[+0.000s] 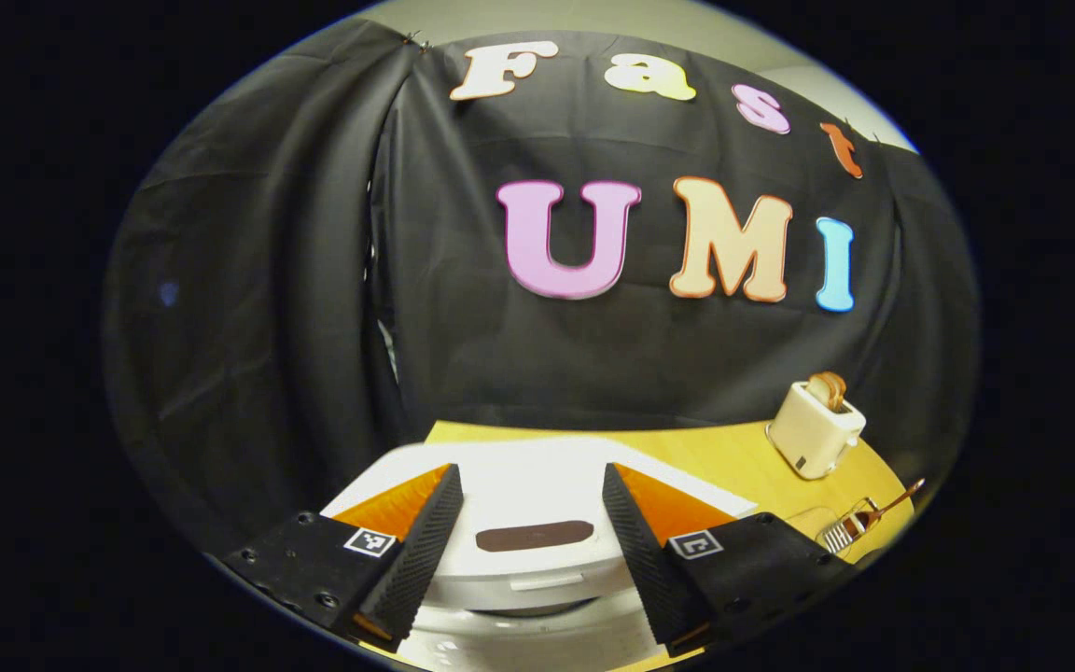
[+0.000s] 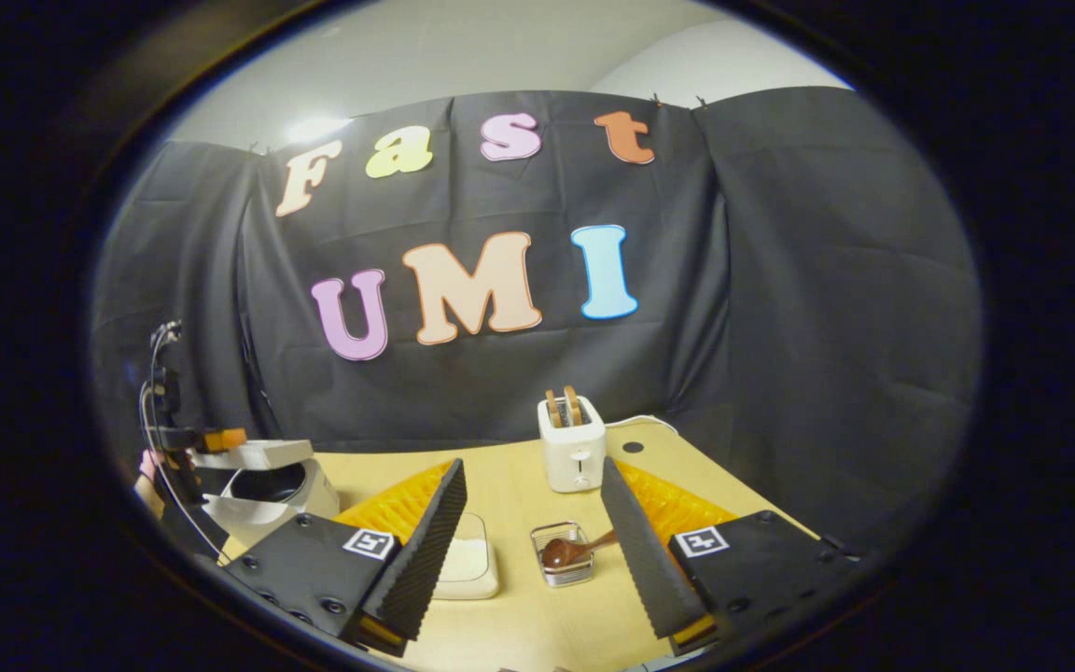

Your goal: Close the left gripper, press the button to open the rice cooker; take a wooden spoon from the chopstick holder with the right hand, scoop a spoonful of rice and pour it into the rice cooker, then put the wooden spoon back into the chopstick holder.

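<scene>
The rice cooker is cut off at the bottom edge in the left gripper view, its sides hidden behind 2 fingers. In the right gripper view, the wooden spoon handle disappears behind 1 finger.

Each tool has ridged wedge fingers, screwed plates and square coded tags.

White rice cooker apparently ajar; wooden spoon in holder
</scene>
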A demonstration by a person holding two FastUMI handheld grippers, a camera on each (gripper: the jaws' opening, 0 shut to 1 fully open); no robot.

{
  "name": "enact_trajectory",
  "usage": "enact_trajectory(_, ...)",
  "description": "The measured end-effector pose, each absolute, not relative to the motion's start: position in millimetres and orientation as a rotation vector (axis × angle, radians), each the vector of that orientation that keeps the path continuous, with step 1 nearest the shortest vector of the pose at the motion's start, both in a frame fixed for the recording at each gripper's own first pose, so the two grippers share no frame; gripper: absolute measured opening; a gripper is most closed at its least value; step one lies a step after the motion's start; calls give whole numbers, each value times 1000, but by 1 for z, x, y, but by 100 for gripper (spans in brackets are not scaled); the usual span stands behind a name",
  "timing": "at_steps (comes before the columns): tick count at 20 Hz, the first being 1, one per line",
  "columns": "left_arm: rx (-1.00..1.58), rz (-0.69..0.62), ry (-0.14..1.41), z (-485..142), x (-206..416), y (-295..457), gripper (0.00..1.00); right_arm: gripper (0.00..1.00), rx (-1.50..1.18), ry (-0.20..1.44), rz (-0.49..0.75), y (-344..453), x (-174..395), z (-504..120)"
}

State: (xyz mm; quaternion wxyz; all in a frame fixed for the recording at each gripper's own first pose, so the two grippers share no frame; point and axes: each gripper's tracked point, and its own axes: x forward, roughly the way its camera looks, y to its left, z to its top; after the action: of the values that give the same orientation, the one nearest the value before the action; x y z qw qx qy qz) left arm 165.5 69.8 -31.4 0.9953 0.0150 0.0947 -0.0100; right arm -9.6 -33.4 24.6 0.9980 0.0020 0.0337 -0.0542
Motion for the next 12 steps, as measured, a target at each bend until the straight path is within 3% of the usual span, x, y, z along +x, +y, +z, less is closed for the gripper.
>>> enact_trajectory(4, 55, -32, 126, -48, 161, 66, 90, 91, -8, 82, -114, -31, -8, 17)
enact_trajectory(12, 80, -21, 177, -91, 155, 69, 92, 92, -32, 97, -110, -22, -4, 10)
